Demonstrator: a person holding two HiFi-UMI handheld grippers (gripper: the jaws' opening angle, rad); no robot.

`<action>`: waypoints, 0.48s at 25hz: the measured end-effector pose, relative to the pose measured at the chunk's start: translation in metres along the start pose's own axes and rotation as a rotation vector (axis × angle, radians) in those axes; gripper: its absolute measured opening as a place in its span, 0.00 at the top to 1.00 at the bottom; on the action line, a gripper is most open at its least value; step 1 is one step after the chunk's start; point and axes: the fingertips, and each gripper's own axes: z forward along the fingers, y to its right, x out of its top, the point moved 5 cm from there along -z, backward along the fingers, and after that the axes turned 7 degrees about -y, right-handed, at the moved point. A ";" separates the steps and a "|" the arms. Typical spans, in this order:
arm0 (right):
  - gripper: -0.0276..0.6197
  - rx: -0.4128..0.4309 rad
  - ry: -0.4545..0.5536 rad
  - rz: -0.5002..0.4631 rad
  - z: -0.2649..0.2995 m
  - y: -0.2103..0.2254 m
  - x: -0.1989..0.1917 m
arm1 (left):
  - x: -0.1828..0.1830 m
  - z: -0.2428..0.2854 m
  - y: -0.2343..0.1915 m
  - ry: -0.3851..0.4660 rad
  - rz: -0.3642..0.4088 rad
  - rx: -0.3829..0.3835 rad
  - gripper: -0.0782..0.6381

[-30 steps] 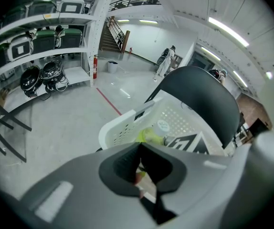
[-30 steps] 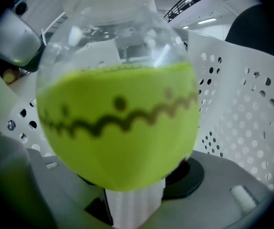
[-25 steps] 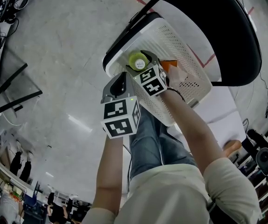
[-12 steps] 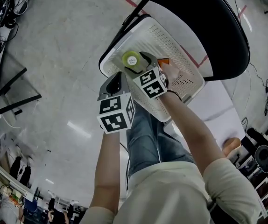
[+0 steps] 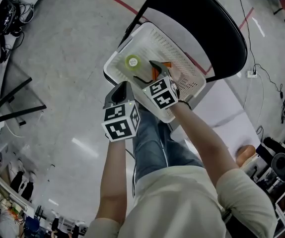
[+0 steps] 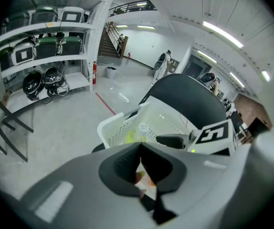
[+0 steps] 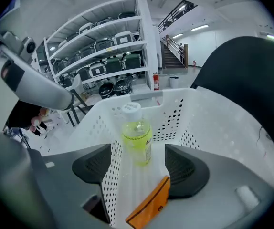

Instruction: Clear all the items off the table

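Note:
A white perforated basket (image 5: 182, 58) rests on a black chair (image 5: 222, 38). Inside it lie a bottle of yellow liquid with a white cap (image 5: 131, 61) and an orange packet (image 5: 155, 73). My right gripper (image 5: 150, 72) hangs over the basket's near part, open; in the right gripper view (image 7: 139, 168) the bottle (image 7: 137, 140) and the packet (image 7: 149, 206) show below between its pads, untouched. My left gripper (image 5: 124, 89) stands just left of the basket's near corner. In the left gripper view it (image 6: 141, 151) is shut with nothing in it, and the basket (image 6: 118, 128) lies ahead.
Grey floor with a red line (image 5: 117, 1) surrounds the chair. A dark metal frame (image 5: 13, 100) stands at the left. A white surface (image 5: 232, 115) lies to the right of the person's legs. Shelves with helmets and cases (image 6: 46, 51) line the far wall.
Both grippers have risen away from the basket, which now looks smaller and farther off. The bottle and the orange packet stay in the basket. Neither gripper's jaws changed.

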 end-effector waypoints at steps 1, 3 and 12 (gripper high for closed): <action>0.42 -0.005 0.002 -0.001 -0.007 0.000 0.000 | -0.001 -0.005 0.002 0.004 0.000 -0.002 0.88; 0.43 -0.014 0.006 -0.002 -0.022 -0.002 -0.001 | -0.005 -0.014 0.006 0.011 -0.004 -0.005 0.88; 0.59 -0.076 0.049 0.033 -0.091 -0.003 -0.008 | -0.025 -0.044 0.030 -0.006 0.041 -0.008 0.88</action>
